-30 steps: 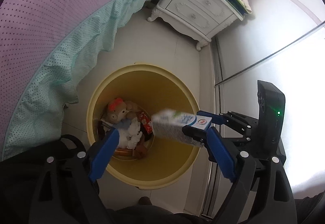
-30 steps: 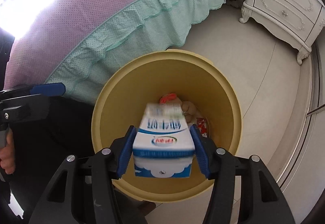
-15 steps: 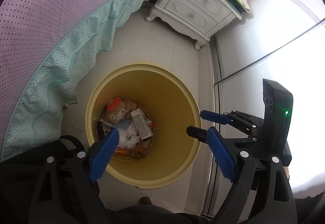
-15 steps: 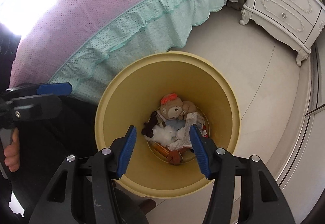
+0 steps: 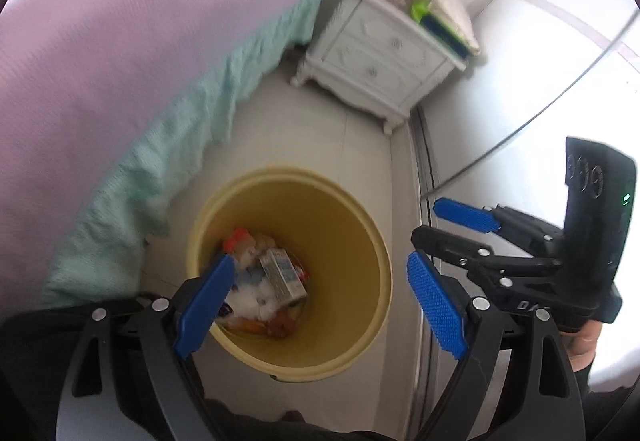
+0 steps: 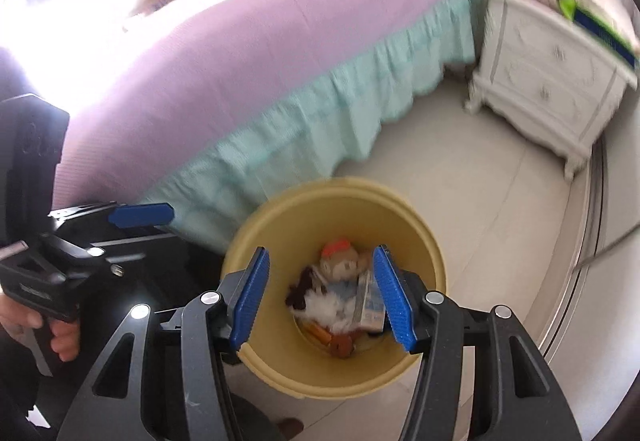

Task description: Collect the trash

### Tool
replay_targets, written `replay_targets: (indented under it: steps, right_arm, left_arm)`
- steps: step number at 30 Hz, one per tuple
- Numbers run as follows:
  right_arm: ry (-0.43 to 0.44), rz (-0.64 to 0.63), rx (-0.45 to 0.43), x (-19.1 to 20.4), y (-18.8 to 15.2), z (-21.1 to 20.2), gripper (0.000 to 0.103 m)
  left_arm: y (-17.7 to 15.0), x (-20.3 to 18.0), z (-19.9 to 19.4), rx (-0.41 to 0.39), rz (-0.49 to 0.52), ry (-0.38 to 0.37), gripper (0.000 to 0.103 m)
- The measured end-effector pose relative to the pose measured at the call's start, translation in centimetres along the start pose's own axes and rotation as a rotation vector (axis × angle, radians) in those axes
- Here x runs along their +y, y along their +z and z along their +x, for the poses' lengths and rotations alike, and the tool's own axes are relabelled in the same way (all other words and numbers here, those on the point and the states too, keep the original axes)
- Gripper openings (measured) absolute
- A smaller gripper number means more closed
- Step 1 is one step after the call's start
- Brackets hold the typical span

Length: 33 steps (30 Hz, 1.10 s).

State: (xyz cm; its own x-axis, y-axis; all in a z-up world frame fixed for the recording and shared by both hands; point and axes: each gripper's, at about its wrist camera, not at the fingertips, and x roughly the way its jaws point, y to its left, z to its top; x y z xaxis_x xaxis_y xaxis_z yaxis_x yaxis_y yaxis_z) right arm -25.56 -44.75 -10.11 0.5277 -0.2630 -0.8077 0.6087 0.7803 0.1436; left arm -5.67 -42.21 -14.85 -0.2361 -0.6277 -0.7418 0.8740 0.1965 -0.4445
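Milk carton (image 5: 282,275) lies in the yellow bin (image 5: 352,241); only my right view shows pillows; my left hand-held gripper (image 5: 320,301) and right hand-held gripper (image 6: 322,301) gape empty above the bin.

— What colours fill the room?
— A lilac bedspread (image 6: 248,53) over a mint-green frill (image 6: 320,121), a white nightstand (image 6: 552,81), pale grey floor tiles (image 5: 344,137).
— And the bin?
— A butter-yellow bucket (image 5: 340,225); inside it, a blue-and-white milk carton (image 5: 282,275) and a brown plush toy with an orange-red cap (image 6: 340,261).

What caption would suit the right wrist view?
Open right gripper above a yellow bin holding a milk carton and stuffed toys.
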Motion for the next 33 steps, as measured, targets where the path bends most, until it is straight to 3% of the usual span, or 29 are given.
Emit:
replay_targets:
  steps: [5, 9, 15, 20, 28, 33]
  right_arm:
    - [0.082, -0.128, -0.122, 5.2, 2.9, -3.7, 0.054]
    - [0.188, -0.232, -0.202, 10.4, 5.2, -5.4, 0.056]
    - [0.37, -0.356, -0.251, 18.8, 7.8, -5.1, 0.057]
    - [0.525, -0.475, -0.261, 26.6, 8.7, -4.7, 0.058]
    - [0.662, -0.602, -0.275, 36.2, 7.6, -5.9, 0.063]
    - [0.702, -0.605, -0.311, 39.1, 7.3, -6.0, 0.08]
  left_arm:
    - [-0.2, 0.3, -7.5, -0.153, -0.009, 0.077, 0.088]
    - [-1.6, 2.0, -14.3, -0.285, -0.053, 0.228, 0.088]
    - [-5.3, 5.3, -23.5, -0.454, -0.179, 0.463, 0.09]
    - [-8.9, 7.0, -29.7, -0.538, -0.287, 0.645, 0.09]
    - [-14.2, 8.0, -36.9, -0.664, -0.431, 0.906, 0.095]
    - [-16.8, 8.7, -40.5, -0.744, -0.535, 1.046, 0.099]
